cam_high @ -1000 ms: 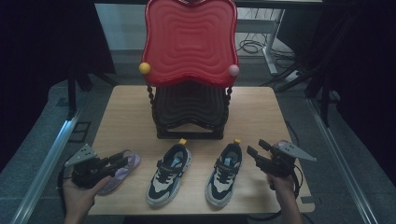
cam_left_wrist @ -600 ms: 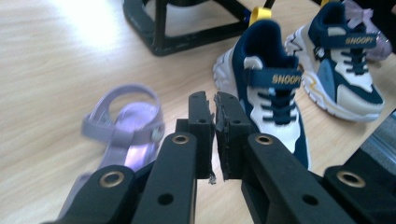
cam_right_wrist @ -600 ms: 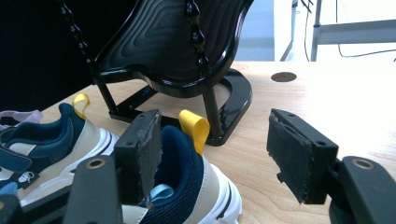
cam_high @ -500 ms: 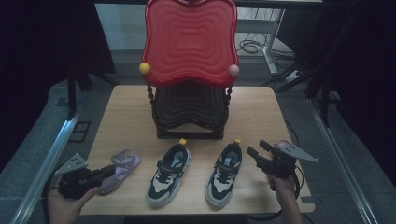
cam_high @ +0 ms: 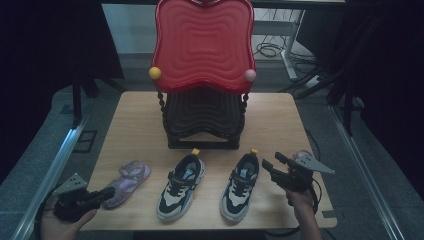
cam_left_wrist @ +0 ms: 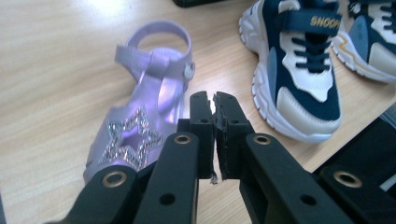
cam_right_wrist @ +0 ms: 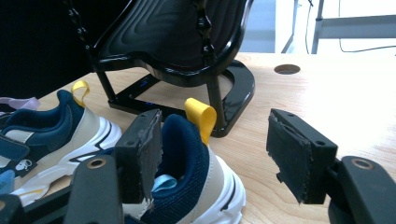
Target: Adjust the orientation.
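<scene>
Lilac plastic, the sandal (cam_left_wrist: 144, 112) lies on the worktop (cam_high: 280, 125) left of the two sneakers, just ahead of the left gripper (cam_left_wrist: 214, 100), whose jaws have just been closing and meet with nothing between them. It looks light, bendy and a little slick; the ankle strap seems the best hold. Right gripper (cam_right_wrist: 215, 154) gapes wide beside the nearer sneaker (cam_right_wrist: 187, 172). The sandal's toe is hidden behind the jaws.
</scene>
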